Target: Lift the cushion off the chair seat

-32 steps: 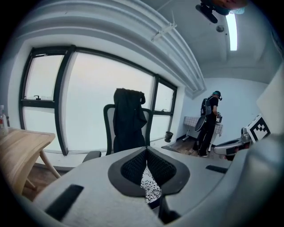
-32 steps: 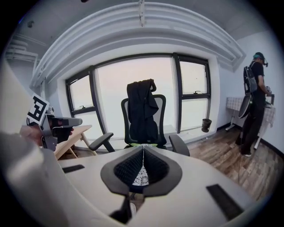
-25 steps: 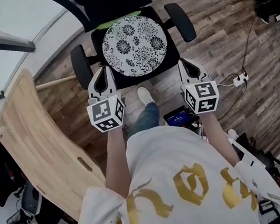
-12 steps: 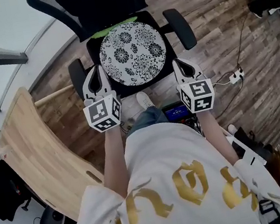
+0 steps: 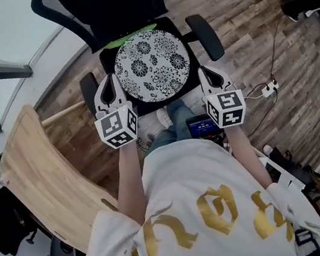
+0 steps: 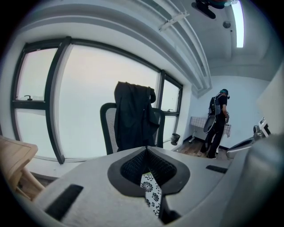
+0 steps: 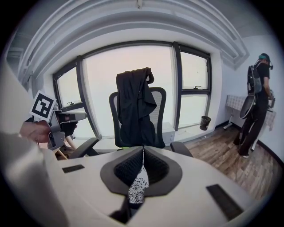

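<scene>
Wood-plank floor (image 5: 256, 46), brown, matte. Black office chair (image 5: 207, 35) with mesh back and padded armrests. Cushion (image 5: 152, 65) lies flat on seat, face up. Round disc, so no long axis; white fabric, black floral print. Black seat rim shows at its front and sides. Left gripper (image 5: 110, 79) near cushion's left edge, right gripper (image 5: 205, 72) near seat's right front corner. Both jaw pairs pressed together, gripping nothing. Curved pale wooden board (image 5: 40, 176) crowds left side; open floor to right.
</scene>
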Motion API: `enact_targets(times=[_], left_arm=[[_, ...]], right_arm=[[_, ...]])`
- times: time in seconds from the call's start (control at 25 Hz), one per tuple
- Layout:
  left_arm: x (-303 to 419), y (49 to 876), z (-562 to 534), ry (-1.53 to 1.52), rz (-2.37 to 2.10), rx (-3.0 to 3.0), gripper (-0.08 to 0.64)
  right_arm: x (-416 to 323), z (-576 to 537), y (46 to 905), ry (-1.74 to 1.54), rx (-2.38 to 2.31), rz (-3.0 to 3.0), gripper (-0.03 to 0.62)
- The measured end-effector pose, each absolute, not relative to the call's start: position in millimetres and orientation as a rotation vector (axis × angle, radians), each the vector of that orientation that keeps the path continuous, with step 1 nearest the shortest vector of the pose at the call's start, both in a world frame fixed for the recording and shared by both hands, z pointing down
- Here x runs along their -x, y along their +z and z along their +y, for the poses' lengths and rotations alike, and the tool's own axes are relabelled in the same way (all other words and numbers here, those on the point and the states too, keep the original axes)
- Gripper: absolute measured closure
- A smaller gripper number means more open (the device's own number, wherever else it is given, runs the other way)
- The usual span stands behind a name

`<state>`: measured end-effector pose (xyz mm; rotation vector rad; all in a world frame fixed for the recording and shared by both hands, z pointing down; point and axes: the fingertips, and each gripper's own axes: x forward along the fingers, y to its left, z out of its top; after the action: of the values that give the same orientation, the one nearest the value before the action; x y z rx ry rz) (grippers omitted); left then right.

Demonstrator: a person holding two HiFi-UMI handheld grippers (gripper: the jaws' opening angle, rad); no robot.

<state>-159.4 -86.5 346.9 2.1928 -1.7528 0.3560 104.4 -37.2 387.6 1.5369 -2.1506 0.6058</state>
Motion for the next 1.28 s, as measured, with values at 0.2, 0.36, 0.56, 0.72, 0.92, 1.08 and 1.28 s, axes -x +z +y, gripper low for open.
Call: enact_targets(times=[0.2, 0.36, 0.56, 0.72, 0.92, 1.08, 1.28], left_arm=[[161, 350, -89, 0.416, -1.788, -2.188, 0.549], [157, 358, -86, 0.292, -1.657, -2.147, 0.549], [167, 385, -86, 0.242, -1.604, -2.0, 0.549], [169, 412, -88, 0.293, -1.58, -1.943, 0.549], [169, 440, -93, 0.367, -1.547, -1.911, 0.549], [172, 461, -99, 0.361, -1.55, -1.864, 0.548], [174, 499, -103, 0.414, -1.507, -1.792, 0.548]], right_arm=[[-107, -43, 397, 0.611, -1.542, -2.13, 0.58], [-103, -49, 403, 0.626, -1.523, -2.152, 0.58], [-95, -60, 411, 0.611, -1.462, -2.166, 0.58], [-93, -69, 427, 0.637, -1.412, -2.177, 0.58], [-90, -80, 454, 0.703, -1.375, -2.137, 0.58], [-89, -91, 474, 0.733, -1.35, -2.109, 0.578], [-88, -112, 498, 0.738, -1.324, -2.084, 0.578]])
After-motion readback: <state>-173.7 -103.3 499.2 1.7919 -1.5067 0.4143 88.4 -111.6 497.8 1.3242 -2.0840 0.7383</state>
